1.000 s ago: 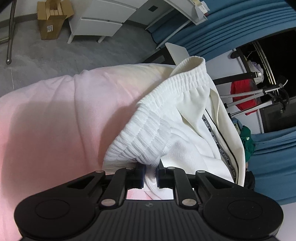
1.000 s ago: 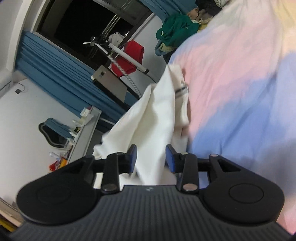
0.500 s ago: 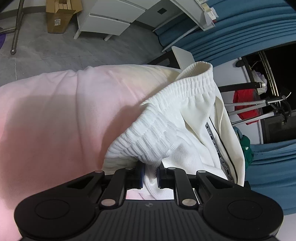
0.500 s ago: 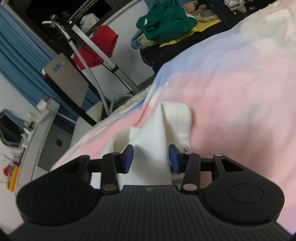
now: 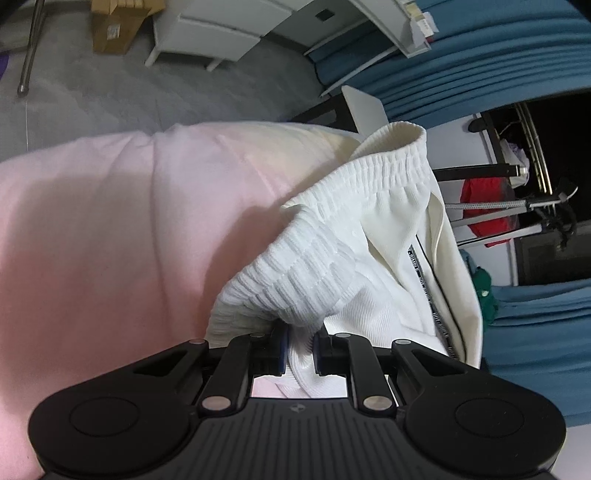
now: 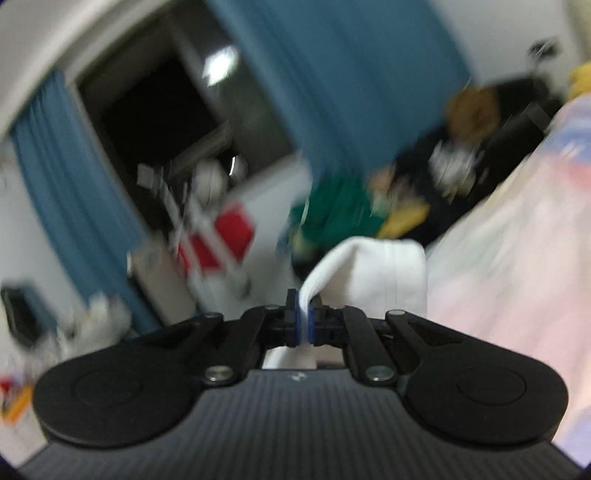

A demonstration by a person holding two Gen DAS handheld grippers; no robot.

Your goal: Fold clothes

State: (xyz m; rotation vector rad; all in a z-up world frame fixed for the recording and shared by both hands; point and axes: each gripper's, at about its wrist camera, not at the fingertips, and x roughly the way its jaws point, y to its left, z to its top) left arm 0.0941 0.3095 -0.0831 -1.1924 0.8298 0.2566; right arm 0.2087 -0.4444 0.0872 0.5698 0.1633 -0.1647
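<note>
The right gripper (image 6: 303,321), spread a second ago, now pinches the soft white trousers (image 5: 373,236); left gripper (image 5: 299,349) clamps their limp waistband (image 5: 295,273).

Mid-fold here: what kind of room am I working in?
Probably a bedroom: the white garment lies on a pink bed cover, with blue curtains, white drawers and a clothes pile nearby.

Blue curtains (image 5: 461,62), cardboard box (image 5: 118,26).
</note>
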